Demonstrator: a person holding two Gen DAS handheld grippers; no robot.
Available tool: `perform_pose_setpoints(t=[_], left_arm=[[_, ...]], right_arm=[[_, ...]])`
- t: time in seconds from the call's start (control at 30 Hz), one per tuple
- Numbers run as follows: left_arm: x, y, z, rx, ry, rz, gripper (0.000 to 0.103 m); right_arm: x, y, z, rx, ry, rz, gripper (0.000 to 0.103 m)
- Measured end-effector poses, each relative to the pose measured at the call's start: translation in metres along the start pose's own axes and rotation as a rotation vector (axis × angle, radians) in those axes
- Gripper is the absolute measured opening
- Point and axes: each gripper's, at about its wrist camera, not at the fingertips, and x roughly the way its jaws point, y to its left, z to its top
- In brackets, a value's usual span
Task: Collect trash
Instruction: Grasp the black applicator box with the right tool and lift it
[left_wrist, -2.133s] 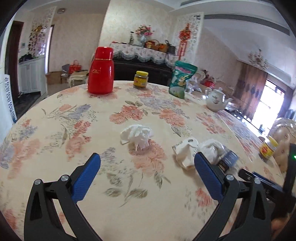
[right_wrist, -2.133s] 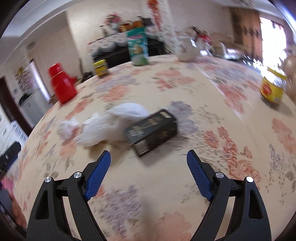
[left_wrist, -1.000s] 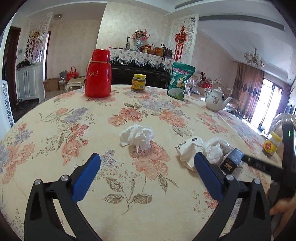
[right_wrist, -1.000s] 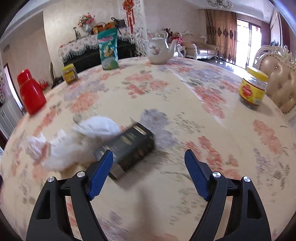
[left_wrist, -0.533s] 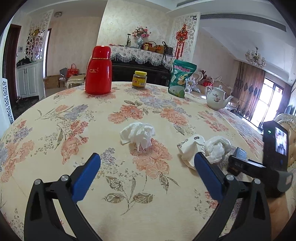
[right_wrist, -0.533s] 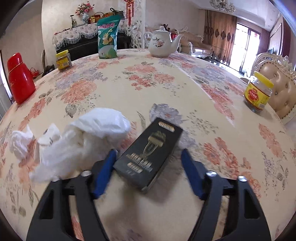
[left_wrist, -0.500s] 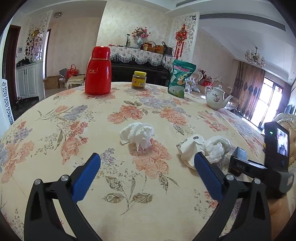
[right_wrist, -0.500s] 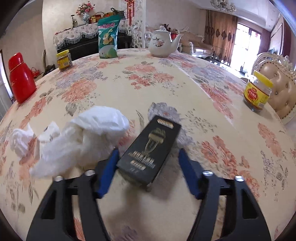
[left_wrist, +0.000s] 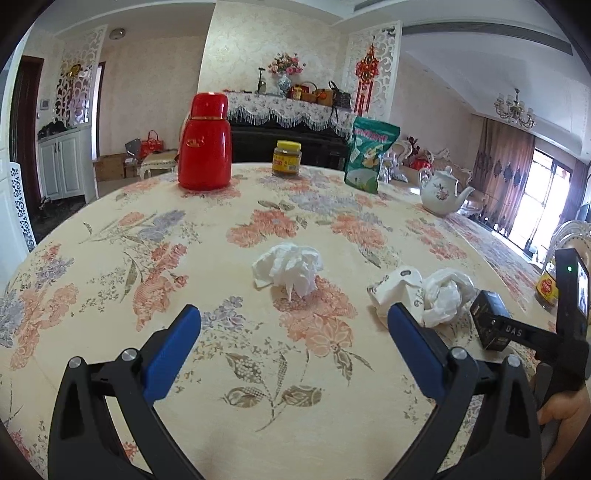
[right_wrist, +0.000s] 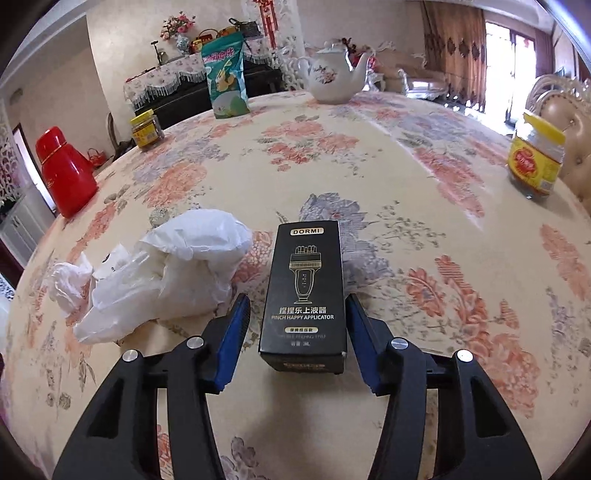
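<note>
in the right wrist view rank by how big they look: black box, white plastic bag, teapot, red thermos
1. white plastic bag
2. black box
3. teapot and red thermos look alike; both stand far back, so true size is unsure.

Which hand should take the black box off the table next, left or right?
Right. The right gripper already straddles the black box, fingers closing on its two long sides. The left gripper is open over bare tablecloth, facing the crumpled tissue, with the box off to its side.

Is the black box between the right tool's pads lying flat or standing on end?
Lying flat: the black box rests on the tablecloth with its printed face up. The right tool is closing around it.
</note>
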Motion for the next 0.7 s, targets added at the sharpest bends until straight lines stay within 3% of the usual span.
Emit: perform_pose_setpoints(t=[0.07, 0.2, 0.4, 0.6, 0.7], left_arm=[[0.004, 0.0, -0.002, -0.006, 0.026, -0.015, 0.098], [0.011, -0.003, -0.004, 0.004, 0.06, -0.008, 0.097], [0.033, -0.011, 0.009, 0.043, 0.131, 0.062, 0.087], [0.093, -0.016, 0.034, 0.08, 0.168, 0.045, 0.079], [0.126, -0.027, 0.043, 0.149, 0.183, 0.072, 0.075]], right_arm=[[0.005, 0.0, 0.001, 0.002, 0.025, 0.019, 0.039], [-0.002, 0.006, 0.0, -0.031, -0.005, 0.04, 0.038], [-0.009, 0.016, -0.001, -0.08, -0.045, 0.015, 0.038], [-0.007, 0.007, 0.001, -0.039, -0.033, 0.036, 0.038], [-0.005, 0.004, 0.001, -0.024, -0.025, 0.044, 0.038]])
